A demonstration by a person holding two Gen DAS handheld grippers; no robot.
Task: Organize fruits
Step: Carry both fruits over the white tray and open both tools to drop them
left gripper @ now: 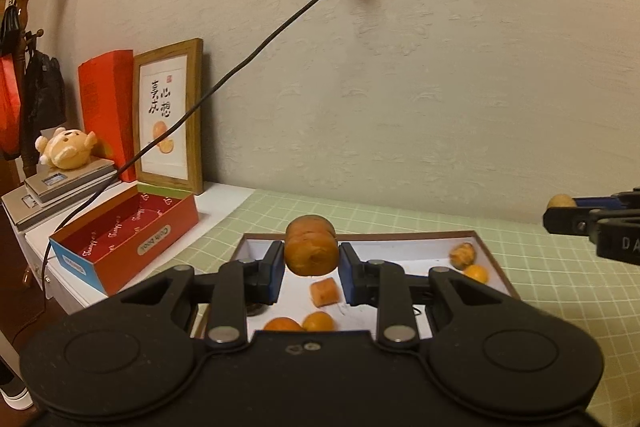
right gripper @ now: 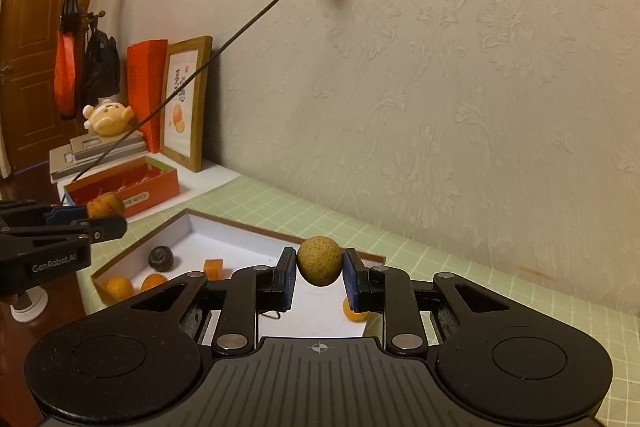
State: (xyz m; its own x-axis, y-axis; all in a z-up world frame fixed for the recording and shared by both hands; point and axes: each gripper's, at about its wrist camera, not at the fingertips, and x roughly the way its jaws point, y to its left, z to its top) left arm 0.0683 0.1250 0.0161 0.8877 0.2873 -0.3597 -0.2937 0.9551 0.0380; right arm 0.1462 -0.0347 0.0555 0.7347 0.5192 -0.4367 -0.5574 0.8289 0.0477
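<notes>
- Left gripper (left gripper: 311, 267): jaws partly closed, clamped on the two sides of a brown-orange lumpy fruit (left gripper: 311, 246), held in the air above the white tray (left gripper: 404, 254) at lower centre of the frame.
- Right gripper (right gripper: 319, 277): jaws clamped on a round, speckled tan fruit (right gripper: 319, 260), lifted over the same tray.
- In the tray lie small oranges (right gripper: 119, 287), an orange cube (right gripper: 213, 266) and a dark fruit (right gripper: 161, 257).
- The tray rests on the green checked worktop (right gripper: 460, 259).

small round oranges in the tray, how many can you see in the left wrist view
3: two side by side at the near edge, one at the right wall. The left gripper may hide more.
</notes>
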